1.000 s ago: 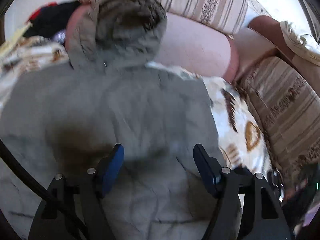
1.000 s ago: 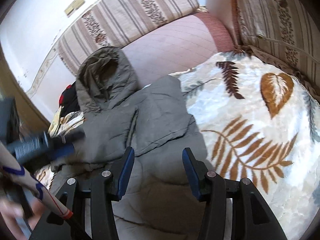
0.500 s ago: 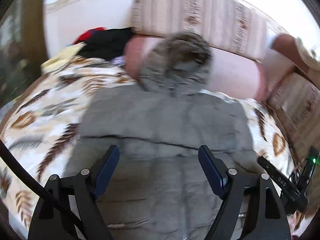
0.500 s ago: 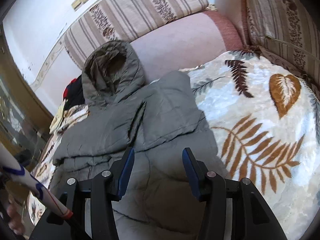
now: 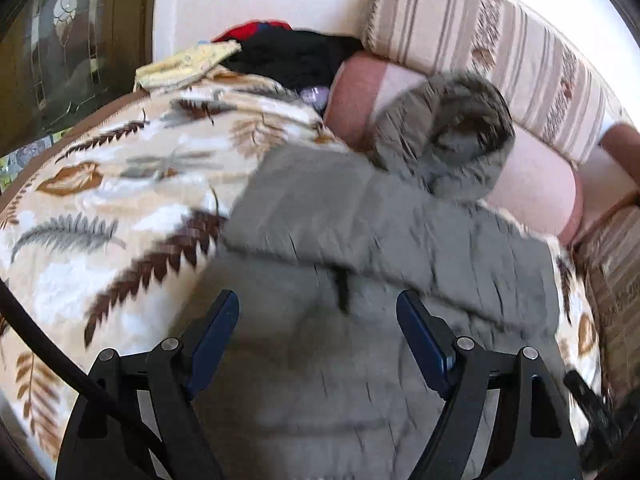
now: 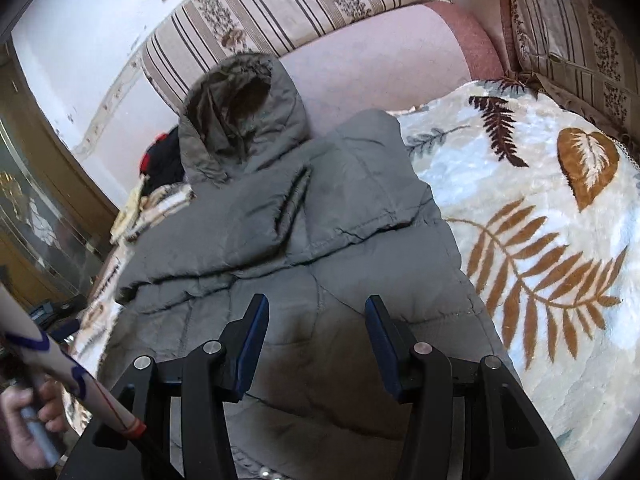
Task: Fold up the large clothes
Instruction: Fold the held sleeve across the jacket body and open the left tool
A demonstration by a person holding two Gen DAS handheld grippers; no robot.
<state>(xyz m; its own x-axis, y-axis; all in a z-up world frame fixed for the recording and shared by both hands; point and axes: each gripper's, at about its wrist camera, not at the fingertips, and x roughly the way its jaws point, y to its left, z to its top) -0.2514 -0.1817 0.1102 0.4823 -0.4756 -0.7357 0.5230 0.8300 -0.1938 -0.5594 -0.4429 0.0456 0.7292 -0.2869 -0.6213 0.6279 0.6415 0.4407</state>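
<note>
A grey hooded puffer jacket [image 6: 304, 240] lies spread on a leaf-print blanket [image 6: 540, 240], both sleeves folded across its body and its hood [image 6: 240, 120] propped against a pink bolster [image 6: 380, 60]. Striped cushions [image 5: 480, 40] line the white wall [image 6: 80, 32] behind. The left gripper [image 5: 318, 332] hovers wide and empty; the right gripper [image 6: 314, 340] hangs half-spread, gripping nothing.

L gripper [image 5: 318, 320] fingers wide apart, R gripper [image 6: 314, 328] half-spread, both empty.
</note>
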